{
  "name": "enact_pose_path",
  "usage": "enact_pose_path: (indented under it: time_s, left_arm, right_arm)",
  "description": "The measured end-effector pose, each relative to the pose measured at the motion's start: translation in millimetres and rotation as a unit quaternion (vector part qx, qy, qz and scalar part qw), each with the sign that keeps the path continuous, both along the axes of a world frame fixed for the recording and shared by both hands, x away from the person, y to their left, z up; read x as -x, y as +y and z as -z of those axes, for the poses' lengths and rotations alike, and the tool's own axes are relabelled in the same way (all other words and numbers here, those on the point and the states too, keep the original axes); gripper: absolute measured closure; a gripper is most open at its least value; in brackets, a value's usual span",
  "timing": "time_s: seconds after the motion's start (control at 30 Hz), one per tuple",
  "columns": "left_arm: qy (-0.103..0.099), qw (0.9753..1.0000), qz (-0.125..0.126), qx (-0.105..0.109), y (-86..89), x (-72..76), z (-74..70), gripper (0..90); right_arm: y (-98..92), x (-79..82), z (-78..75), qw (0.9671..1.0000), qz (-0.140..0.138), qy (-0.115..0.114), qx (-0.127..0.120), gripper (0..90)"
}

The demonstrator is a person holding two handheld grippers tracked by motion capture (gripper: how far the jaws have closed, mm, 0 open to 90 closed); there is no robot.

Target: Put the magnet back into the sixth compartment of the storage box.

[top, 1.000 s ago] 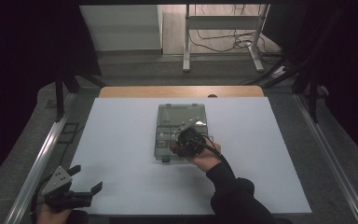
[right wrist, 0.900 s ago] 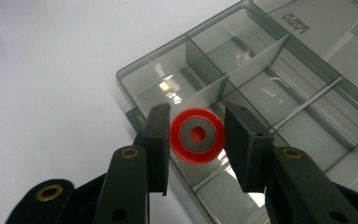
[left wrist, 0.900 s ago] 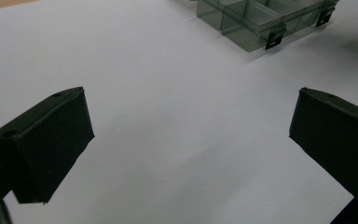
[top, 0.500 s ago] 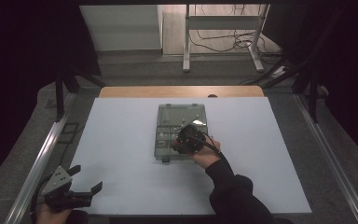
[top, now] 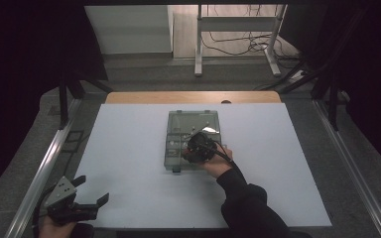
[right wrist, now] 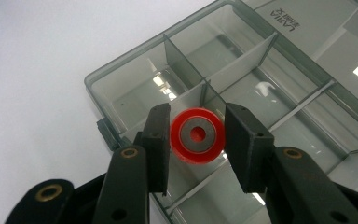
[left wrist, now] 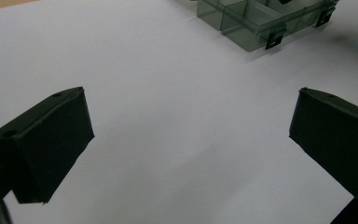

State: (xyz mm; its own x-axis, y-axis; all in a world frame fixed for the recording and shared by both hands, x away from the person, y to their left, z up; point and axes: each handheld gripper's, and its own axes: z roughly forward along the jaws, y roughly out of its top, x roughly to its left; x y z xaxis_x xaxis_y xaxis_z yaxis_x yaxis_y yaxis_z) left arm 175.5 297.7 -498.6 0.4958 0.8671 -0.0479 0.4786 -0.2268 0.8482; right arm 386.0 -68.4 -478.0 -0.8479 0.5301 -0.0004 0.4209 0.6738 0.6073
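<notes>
At the near left corner of the white table (top: pixel 129 148) we see the left gripper (top: pixel 82 193), held in a hand just off the surface's edge. In the left gripper view its two black jaws stand wide apart with only bare white surface between them; it holds nothing.

Farther in, near the middle of the table, the right gripper (top: pixel 191 148) reaches over the near part of a clear grey compartment box (top: pixel 193 121), the person's dark sleeve (top: pixel 250 208) trailing back toward the near edge. In the right gripper view the right gripper (right wrist: pixel 196 140) has its jaws closed in on a red ring (right wrist: pixel 197 135) with a grey centre and a small red hole. The ring sits on edge between the pads, above the box's (right wrist: pixel 135 88) dividers, close to the corner compartments. We cannot tell whether the ring touches the box.

Beyond the box, the far edge of the table shows a strip of bare wood (top: pixel 144 97).
</notes>
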Motion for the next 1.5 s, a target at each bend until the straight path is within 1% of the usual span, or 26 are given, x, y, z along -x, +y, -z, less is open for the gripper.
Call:
enact_pose_path:
  time_s: [0.4,0.7,1.5]
  left_arm:
    - [0.0,1.0,0.0,0.0,0.0,0.0,0.0,0.1]
    - [0.0,1.0,0.0,-0.001,-0.2,0.0,0.0,0.1]
    - [-0.001,1.0,0.001,0.0,-0.2,0.2,0.1,0.1]
  right_arm:
    - [3.0,-1.9,7.5,0.9999,0.001,-0.001,0.014,61.6]
    - [4.0,-2.9,9.9,0.9999,0.001,0.0,0.014,61.1]
    - [-0.9,2.0,1.1,0.9999,0.003,-0.014,0.005,46.1]
